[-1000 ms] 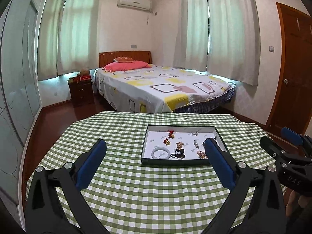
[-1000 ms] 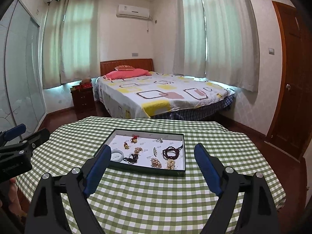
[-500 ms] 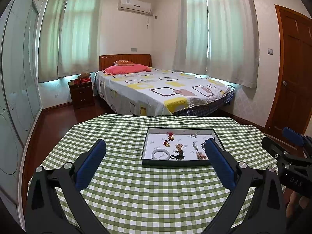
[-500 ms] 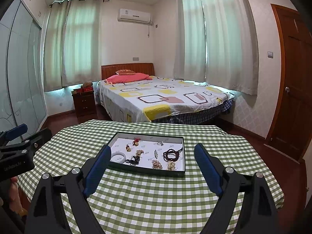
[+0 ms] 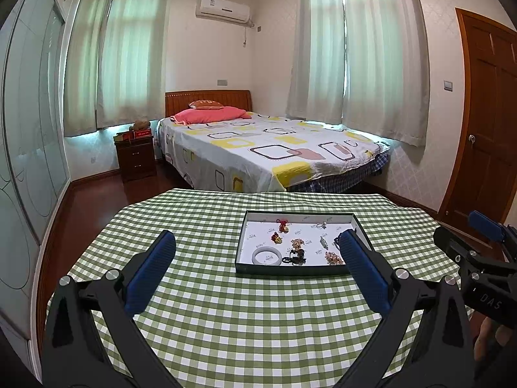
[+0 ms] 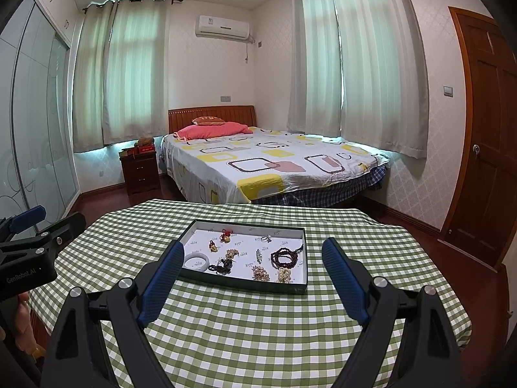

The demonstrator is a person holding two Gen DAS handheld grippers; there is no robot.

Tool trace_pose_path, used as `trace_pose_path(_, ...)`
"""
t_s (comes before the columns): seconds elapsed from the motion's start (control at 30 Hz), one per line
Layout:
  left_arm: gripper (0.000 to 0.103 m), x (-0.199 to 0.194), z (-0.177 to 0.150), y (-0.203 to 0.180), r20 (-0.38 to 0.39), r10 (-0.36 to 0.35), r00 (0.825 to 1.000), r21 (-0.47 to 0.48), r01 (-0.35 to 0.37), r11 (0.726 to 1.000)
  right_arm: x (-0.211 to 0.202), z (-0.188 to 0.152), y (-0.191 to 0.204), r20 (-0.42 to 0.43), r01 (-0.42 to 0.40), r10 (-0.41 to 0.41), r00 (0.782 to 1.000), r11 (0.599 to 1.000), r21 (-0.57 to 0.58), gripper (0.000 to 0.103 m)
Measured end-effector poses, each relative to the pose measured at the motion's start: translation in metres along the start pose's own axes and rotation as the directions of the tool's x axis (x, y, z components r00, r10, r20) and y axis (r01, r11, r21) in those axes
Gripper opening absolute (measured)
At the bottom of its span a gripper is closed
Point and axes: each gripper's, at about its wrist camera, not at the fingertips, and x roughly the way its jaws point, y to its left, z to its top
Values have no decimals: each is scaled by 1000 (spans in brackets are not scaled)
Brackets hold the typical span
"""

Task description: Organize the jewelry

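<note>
I hold both the left gripper (image 5: 255,252) and right gripper (image 6: 252,258) spread wide, empty, short of the tray (image 6: 300,287). Jewelry pieces (image 6: 226,253) lie apart inside it, easing single picks.

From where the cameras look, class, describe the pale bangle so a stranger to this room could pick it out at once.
Find the table under the green checked cloth, then the shallow dark-rimmed tray on it. The bangle lies flat in the tray's near left corner. It alone is a smooth, whitish, plain ring; its neighbours are dark, red or golden beaded clusters.
</note>
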Motion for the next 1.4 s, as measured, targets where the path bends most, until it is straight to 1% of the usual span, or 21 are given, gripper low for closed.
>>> trace_pose_path(0.97,99,5,-4,7,-13,15,1000,-19,-15,1000,6,0,0,-13,-5,5,1000,1000,0,84)
trace_pose_path(1.4,99,7,-5,4,-16,17,1000,-20,-18,1000,9,-2,3,-16,-9,9,1000,1000,1,84)
